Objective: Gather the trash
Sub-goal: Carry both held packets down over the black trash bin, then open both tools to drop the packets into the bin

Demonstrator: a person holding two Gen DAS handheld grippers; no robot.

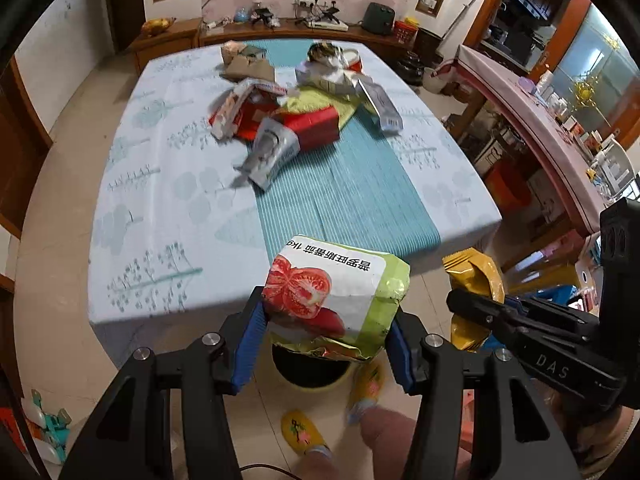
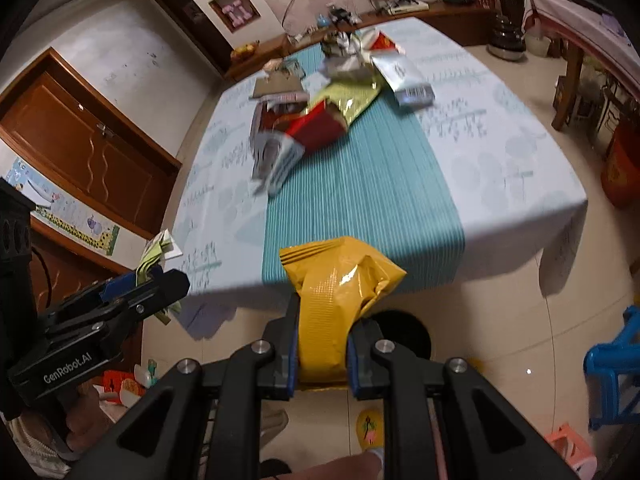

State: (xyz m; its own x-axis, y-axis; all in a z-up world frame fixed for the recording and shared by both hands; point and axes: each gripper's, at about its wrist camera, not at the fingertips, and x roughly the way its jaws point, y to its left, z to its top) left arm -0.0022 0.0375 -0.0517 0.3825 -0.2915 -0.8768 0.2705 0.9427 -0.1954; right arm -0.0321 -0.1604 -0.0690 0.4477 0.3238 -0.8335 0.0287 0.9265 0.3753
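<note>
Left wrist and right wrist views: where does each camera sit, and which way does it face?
Left wrist: on the left hand-held gripper, facing down past the tomato bag towards the table; slippered feet show.
Right wrist: on the right hand-held gripper, clamping the yellow packet; one foot shows.
Shared: table, trash pile, bin, each other's gripper.

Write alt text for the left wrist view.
The left gripper holds a green tomato-print bag above a round bin on the floor. Beside it, the right gripper pinches a yellow wrapper. More wrappers litter the table behind.
</note>
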